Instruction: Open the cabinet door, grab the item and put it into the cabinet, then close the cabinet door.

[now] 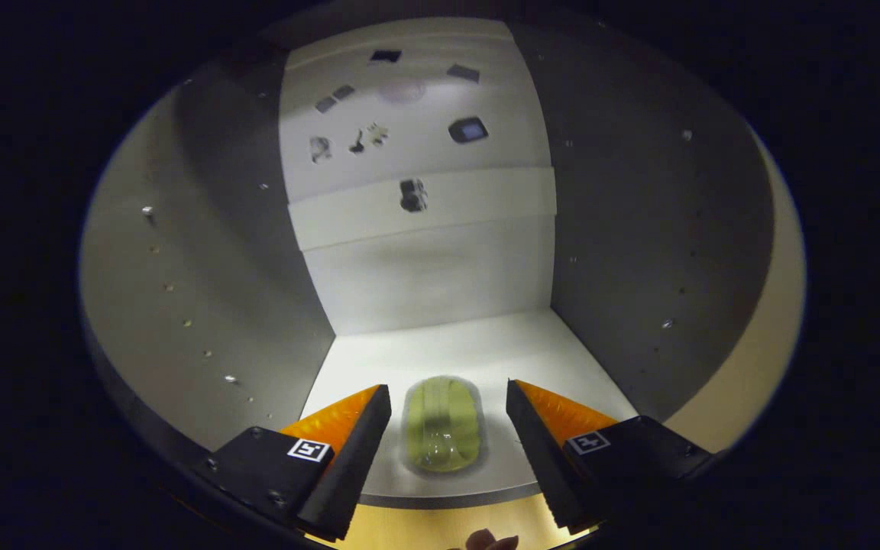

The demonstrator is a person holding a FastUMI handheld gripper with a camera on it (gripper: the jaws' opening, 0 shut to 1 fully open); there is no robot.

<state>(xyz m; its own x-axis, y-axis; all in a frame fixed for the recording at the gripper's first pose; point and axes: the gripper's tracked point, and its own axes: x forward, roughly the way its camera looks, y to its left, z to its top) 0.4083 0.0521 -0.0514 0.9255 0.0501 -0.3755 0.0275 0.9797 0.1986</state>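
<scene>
I look straight into the open white cabinet. A pale green, rounded item lies on the cabinet floor near its front edge. My gripper is open; the item sits between the two fingers with a gap on each side, neither finger touching it. The left fingertip and the right fingertip reach just past the floor's front edge. The cabinet door is out of sight.
Grey side walls with rows of small shelf-pin holes flank the compartment. The back wall has a horizontal band with a small dark fitting and several dark marks above. A yellowish surface lies below the cabinet's front edge.
</scene>
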